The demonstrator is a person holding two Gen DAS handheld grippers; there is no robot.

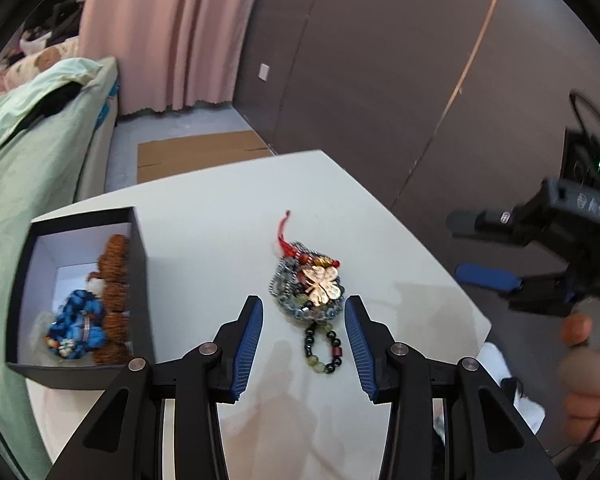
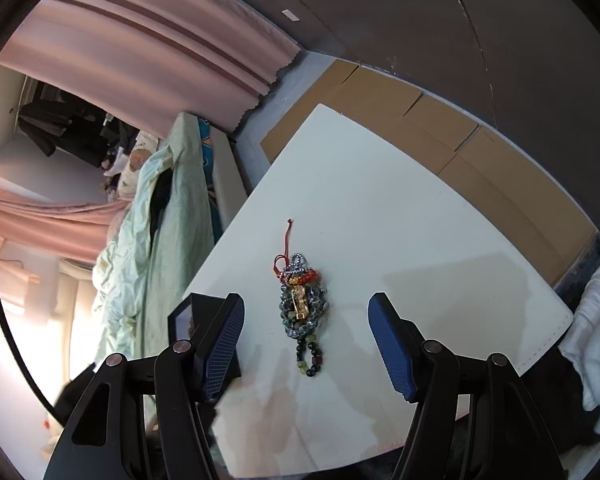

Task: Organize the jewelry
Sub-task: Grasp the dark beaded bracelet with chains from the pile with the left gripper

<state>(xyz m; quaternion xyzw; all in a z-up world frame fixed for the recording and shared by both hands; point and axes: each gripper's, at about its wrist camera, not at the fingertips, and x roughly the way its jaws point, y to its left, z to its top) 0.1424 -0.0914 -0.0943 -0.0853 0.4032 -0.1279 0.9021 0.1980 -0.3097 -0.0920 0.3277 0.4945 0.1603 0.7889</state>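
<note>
Surface: white surface (image 1: 228, 216), bare apart from the items listed; stains show near its near edge.
Jewelry pile: tangle of beaded bracelets (image 1: 312, 292) with a gold clover charm and a red cord, lying mid-surface, well away from all edges.
Box: black box (image 1: 140, 264) with white lining at the left edge of the surface, holding a blue beaded piece (image 1: 78, 320) and brown bead strands (image 1: 114, 276).
Left claw: left claw (image 1: 304, 342) half open, its pads flanking the pile's near end without touching; nothing gripped.
Right claw: right claw (image 2: 306, 344) wide and empty, aimed at the pile from short of it.
Room: pink curtain (image 1: 172, 36), dark wall panels, flattened cardboard (image 1: 204, 156) on the floor, bed with green bedding (image 1: 32, 152) beside the left edge.
Obscured: individual bracelets cannot be separated; the box is mostly hidden behind the claw in the right wrist view.
</note>
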